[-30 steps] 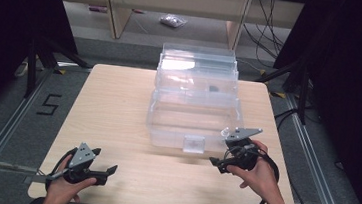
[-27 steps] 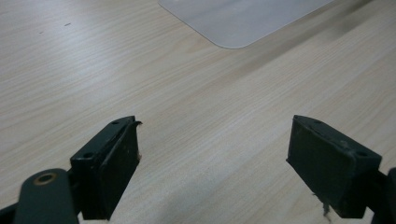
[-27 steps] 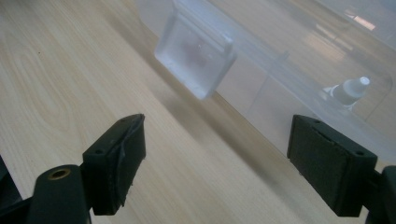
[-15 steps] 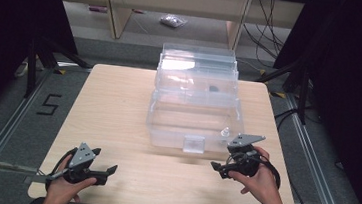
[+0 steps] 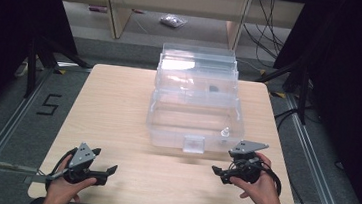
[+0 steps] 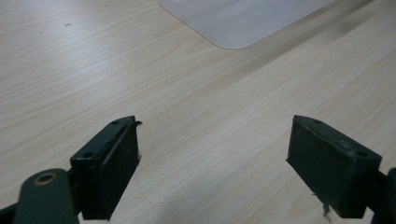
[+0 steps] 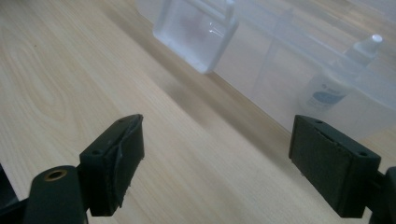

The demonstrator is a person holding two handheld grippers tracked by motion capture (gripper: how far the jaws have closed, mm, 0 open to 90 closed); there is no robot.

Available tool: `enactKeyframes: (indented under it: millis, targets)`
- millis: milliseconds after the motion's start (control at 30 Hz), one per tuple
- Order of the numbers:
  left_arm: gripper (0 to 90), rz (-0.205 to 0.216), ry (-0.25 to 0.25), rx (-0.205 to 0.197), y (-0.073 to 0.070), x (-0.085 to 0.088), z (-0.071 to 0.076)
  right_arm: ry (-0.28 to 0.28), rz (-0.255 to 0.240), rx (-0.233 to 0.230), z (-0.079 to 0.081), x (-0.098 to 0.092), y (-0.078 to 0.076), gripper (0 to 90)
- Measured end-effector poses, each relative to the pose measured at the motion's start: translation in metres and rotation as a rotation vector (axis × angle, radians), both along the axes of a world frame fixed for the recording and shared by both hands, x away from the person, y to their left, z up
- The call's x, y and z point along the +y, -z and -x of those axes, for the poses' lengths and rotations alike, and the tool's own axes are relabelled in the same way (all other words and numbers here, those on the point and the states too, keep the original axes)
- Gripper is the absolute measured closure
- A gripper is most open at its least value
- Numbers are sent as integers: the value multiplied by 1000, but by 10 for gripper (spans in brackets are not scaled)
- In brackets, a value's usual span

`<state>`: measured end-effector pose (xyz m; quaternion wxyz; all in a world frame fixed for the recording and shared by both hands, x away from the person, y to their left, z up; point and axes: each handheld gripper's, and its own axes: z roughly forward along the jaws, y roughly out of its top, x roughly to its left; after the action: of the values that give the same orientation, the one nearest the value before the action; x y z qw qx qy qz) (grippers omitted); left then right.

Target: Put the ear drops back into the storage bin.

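High cam overhead; tong cams skim table (image 5: pixel 118 106).

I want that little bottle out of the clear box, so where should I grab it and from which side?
Probably by its narrow neck just under the cap, coming straight down from above. The bottle stands upright in the front right corner of the open box, so the walls block a side approach. The right gripper is nearer, jaws already open.

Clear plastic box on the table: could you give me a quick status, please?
Left gripper open, empty. Right gripper open, empty, near the clear box. Small bottle inside. Nothing in the way.
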<state>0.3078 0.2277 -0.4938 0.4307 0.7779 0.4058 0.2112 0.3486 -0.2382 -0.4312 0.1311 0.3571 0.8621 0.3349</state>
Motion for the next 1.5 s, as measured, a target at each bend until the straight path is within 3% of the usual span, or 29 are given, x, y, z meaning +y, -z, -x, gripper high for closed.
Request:
enactKeyframes:
  millis: [67, 133, 233, 333, 400, 467, 500, 600, 667, 700, 733, 767, 900, 1067, 1100, 1167, 1200, 1267, 1300, 1400, 1500]
  targets:
    - [160, 1, 1, 0, 0, 0, 0, 8, -23, -23, 0, 1, 4, 189]
    - [160, 0, 1, 1, 0, 0, 0, 13, -6, 4, 1, -5, 8, 190]
    - [160, -4, 4, 1, 0, 0, 0, 19, -7, 3, 2, -7, 12, 190]
    - [160, -7, 3, 1, 0, 0, 0, 28, -28, -10, 3, -8, 16, 189]
    - [160, -6, 4, 1, 0, 0, 0, 21, -21, -5, 5, -10, 16, 190]
    - [160, -5, 5, 1, 0, 0, 0, 40, -41, 16, 8, -10, 17, 190]
    - [160, -6, 6, 2, 0, 0, 0, 45, -63, -4, 9, -9, 20, 189]
    - [160, -6, 7, 2, 0, 0, 0, 42, -62, 13, 12, -12, 20, 187]
    - [160, -8, 7, 1, 0, 0, 0, 25, -58, -14, 11, -15, 23, 185]
    - [160, -8, 7, 1, 0, 0, 0, 28, -61, -12, 12, -16, 23, 184]
    - [160, -8, 6, 1, 0, 0, 0, 46, -71, 18, 15, -16, 23, 184]
    - [160, -3, 5, 0, 0, -1, 0, 40, -73, -12, 14, -18, 25, 184]
    - [160, -4, 7, -1, 0, -1, 0, 65, -93, 10, 19, -20, 29, 182]
    - [160, 4, 12, -4, 0, -1, 0, 57, -82, 11, 19, -23, 33, 179]
    - [160, 2, 13, -5, 0, -1, 0, 71, -90, 30, 21, -23, 33, 178]
    - [160, 3, 14, -5, 0, -1, 0, 58, -82, 13, 20, -25, 34, 177]
    - [160, -3, 15, -3, 0, 0, 0, 77, -96, 34, 23, -23, 34, 176]
    - [160, -4, 16, -3, 0, 0, 0, 52, -95, 16, 22, -26, 37, 174]
    - [160, -3, 16, -3, 0, 0, 0, 81, -97, 38, 25, -25, 36, 173]
    - [160, -4, 16, -3, 0, 0, 0, 65, -91, 13, 25, -27, 38, 169]
    - [160, -3, 17, -4, 0, 0, 0, 82, -103, 32, 29, -28, 39, 167]
